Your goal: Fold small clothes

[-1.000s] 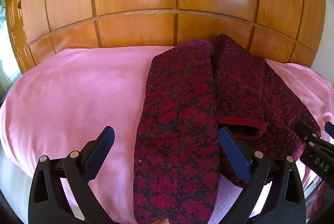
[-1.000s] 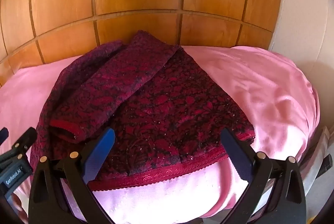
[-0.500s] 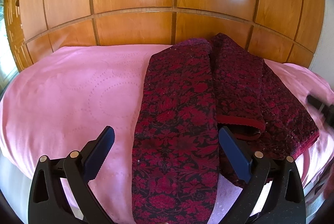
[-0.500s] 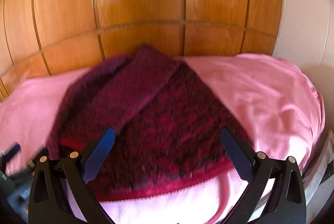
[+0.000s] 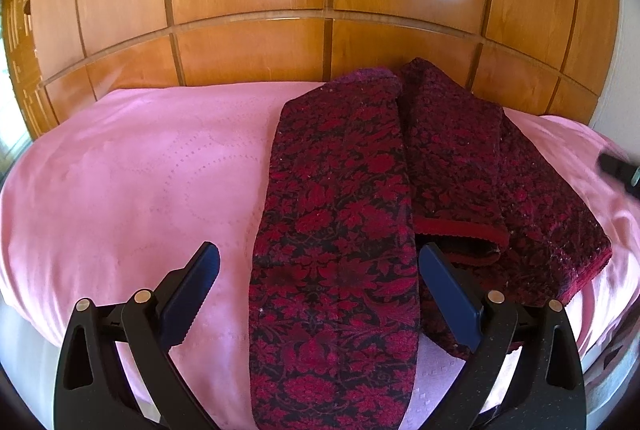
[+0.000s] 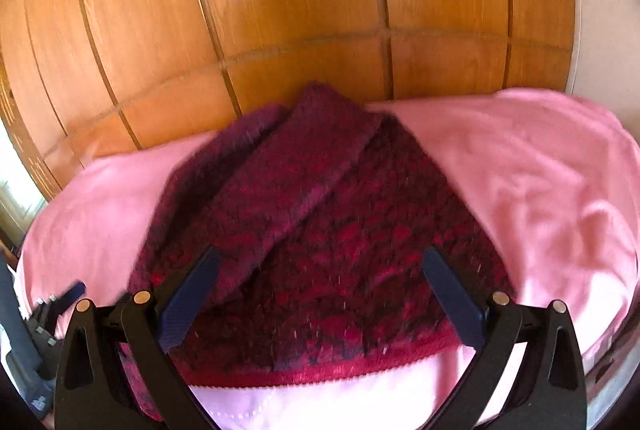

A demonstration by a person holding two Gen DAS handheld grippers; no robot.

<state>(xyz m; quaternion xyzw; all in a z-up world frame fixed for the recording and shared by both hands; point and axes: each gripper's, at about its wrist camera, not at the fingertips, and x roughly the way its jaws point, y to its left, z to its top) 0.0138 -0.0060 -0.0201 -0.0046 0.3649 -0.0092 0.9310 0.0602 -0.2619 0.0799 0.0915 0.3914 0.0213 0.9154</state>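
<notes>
We note a bed [image 5: 120,181] covered by a pink sheet [image 6: 520,165], smooth on its left half with faint dotted circular stitching, lightly creased toward the right edge. Directly on the sheet lies one dark red floral garment [image 5: 336,230], right of centre. Its long panel runs from the wooden headboard side down to the near edge of the bed; a folded sleeve with a red cuff rests on top of it. In the right wrist view we find its red hem just short of the near edge
</notes>
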